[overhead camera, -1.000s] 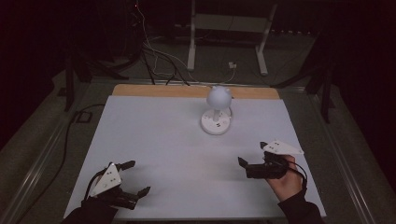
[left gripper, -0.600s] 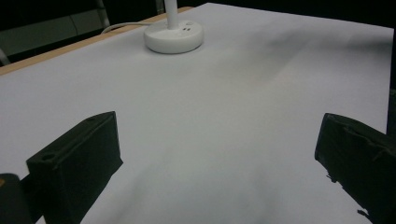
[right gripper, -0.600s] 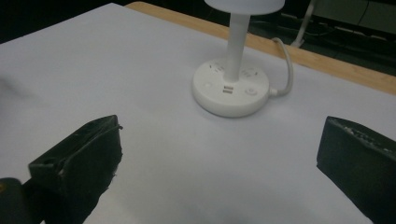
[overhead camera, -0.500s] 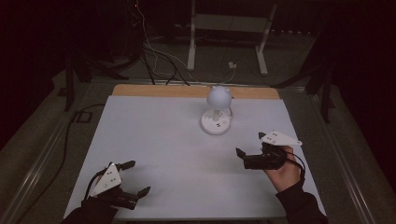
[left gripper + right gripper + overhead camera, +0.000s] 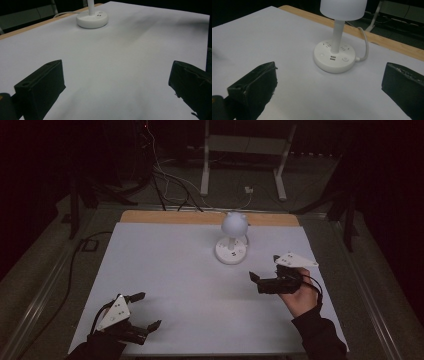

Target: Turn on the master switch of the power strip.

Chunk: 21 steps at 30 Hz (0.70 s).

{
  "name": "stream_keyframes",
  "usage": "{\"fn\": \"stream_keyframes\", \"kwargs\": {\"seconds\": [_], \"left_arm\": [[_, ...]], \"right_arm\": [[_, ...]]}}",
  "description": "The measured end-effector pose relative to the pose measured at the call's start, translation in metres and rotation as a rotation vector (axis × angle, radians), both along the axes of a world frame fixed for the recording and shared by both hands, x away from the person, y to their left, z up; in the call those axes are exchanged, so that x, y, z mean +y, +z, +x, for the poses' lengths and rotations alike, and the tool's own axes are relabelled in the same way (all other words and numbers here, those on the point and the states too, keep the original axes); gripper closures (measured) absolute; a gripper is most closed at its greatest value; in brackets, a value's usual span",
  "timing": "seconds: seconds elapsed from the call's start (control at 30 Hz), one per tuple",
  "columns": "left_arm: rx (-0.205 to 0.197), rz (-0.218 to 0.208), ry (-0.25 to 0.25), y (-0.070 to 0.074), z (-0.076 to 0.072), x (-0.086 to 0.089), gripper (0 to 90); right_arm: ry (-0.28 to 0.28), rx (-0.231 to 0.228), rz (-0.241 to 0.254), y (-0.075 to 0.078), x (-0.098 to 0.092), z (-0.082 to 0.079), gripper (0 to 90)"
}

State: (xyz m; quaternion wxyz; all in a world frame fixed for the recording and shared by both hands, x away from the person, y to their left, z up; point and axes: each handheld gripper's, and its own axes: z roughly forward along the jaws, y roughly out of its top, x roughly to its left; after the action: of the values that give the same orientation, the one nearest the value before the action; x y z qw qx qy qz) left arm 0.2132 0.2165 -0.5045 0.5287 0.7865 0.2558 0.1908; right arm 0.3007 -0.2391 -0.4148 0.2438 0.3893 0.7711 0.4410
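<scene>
The white lamp [image 5: 233, 237] stands upright near the far edge of the table [image 5: 165, 265], its round base [image 5: 334, 57] flat on the white top and its cord [image 5: 363, 45] running off behind. My right gripper [image 5: 263, 271] hovers near the base, jaws spread wide and empty. My left gripper [image 5: 146, 310] sits well apart at the near corner, jaws likewise spread, holding nothing.
</scene>
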Motion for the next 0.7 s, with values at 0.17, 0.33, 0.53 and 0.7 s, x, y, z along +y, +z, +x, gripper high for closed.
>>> {"fn": "stream_keyframes", "kwargs": {"seconds": [0.17, 0.33, 0.53, 0.7], "left_arm": [[-0.001, 0.0, 0.0, 0.0, 0.0, 0.0, 0.8], [-0.003, -0.001, 0.0, 0.0, 0.0, 0.0, 0.8], [-0.003, 0.0, -0.001, 0.0, -0.001, 0.0, 0.8], [-0.002, -0.001, -0.004, 0.0, -0.001, -0.001, 0.8]], "right_arm": [[0.001, 0.001, -0.003, 0.001, 0.003, 0.006, 0.0], [-0.001, 0.004, -0.006, 0.0, 0.007, 0.017, 0.0], [0.003, 0.009, -0.015, -0.001, 0.011, 0.026, 0.0], [0.004, 0.016, -0.016, -0.002, 0.014, 0.034, 0.0]]}}
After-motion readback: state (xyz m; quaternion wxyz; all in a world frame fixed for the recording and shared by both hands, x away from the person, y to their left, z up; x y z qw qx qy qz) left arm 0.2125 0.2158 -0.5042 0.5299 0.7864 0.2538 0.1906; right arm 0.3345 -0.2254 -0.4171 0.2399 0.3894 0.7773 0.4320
